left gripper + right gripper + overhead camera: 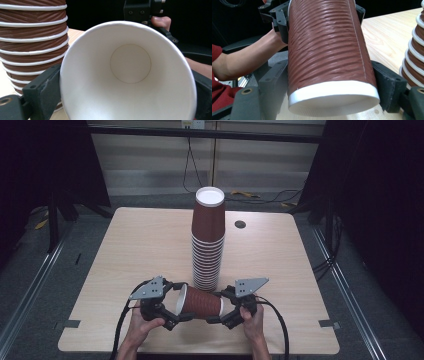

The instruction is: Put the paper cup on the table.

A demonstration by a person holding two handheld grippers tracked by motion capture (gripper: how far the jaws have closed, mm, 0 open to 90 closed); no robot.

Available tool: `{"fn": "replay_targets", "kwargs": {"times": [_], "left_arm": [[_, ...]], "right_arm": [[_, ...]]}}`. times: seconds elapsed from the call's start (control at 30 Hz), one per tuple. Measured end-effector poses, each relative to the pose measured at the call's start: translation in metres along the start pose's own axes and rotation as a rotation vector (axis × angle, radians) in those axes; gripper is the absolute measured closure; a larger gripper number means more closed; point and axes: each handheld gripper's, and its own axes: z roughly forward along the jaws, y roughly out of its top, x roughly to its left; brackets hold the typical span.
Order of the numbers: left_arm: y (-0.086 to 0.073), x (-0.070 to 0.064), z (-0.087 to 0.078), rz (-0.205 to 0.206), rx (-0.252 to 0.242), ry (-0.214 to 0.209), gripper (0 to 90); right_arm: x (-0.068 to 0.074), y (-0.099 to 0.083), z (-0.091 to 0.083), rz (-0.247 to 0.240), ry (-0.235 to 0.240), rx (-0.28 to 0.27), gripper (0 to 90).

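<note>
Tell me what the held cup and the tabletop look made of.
Held cup: seemingly paper, matte brown ribbed outer wall, smooth white inside with a rolled rim. Tabletop: light wood-grain surface, probably laminate rather than solid wood; the pictures leave that open.

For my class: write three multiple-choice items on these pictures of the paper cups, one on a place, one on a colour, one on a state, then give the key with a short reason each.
1. Where is the cup stack?
A. table's middle
B. floor
C. far left corner

2. What colour is the held cup outside?
A. green
B. brown
C. blue

3. How does the held cup lie?
A. upright
B. upside down
C. on its side

Key: A, it rises mid-table; B, ribbed brown wall, white inside; C, the left gripper clamps its rim end, the right gripper its base end.
</note>
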Motion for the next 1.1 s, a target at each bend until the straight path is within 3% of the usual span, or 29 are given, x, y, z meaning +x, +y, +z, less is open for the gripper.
{"fn": "replay_targets", "kwargs": {"times": [0.4,0.43,0.57,0.73,0.77,0.8,0.87,1.0,1.03,1.07,1.1], "left_arm": [[0.001,0.002,-0.002,0.000,0.018,0.041,5.5],[0.001,0.002,-0.003,0.003,0.031,0.070,5.6],[0.003,0.003,-0.003,0.006,0.037,0.068,5.7],[0.008,0.004,-0.004,0.012,0.060,0.092,5.8],[0.009,0.003,-0.005,0.013,0.071,0.112,5.8],[0.009,0.004,-0.006,0.010,0.068,0.093,5.8],[0.009,0.004,-0.007,0.010,0.071,0.094,5.7],[0.008,0.005,-0.012,0.003,0.062,0.110,5.7],[0.009,0.004,-0.014,0.004,0.067,0.134,5.7],[0.008,0.005,-0.015,0.000,0.062,0.114,5.7],[0.008,0.005,-0.017,0.000,0.065,0.122,5.7]], "right_arm": [[-0.001,-0.002,0.003,0.017,-0.068,-0.007,14.5],[-0.002,-0.002,0.003,0.017,-0.071,-0.012,13.2],[0.001,-0.002,0.000,0.024,-0.103,-0.015,13.4],[0.003,-0.005,-0.005,0.026,-0.137,-0.040,13.2],[0.003,-0.006,-0.006,0.031,-0.142,-0.043,13.2],[0.003,-0.007,-0.008,0.035,-0.153,-0.049,13.2],[0.004,-0.008,-0.011,0.041,-0.180,-0.058,13.1],[0.005,-0.011,-0.018,0.047,-0.234,-0.084,13.1],[0.006,-0.011,-0.019,0.052,-0.244,-0.092,13.1],[0.006,-0.011,-0.020,0.050,-0.262,-0.098,13.1],[0.007,-0.012,-0.021,0.055,-0.278,-0.103,13.0]]}}
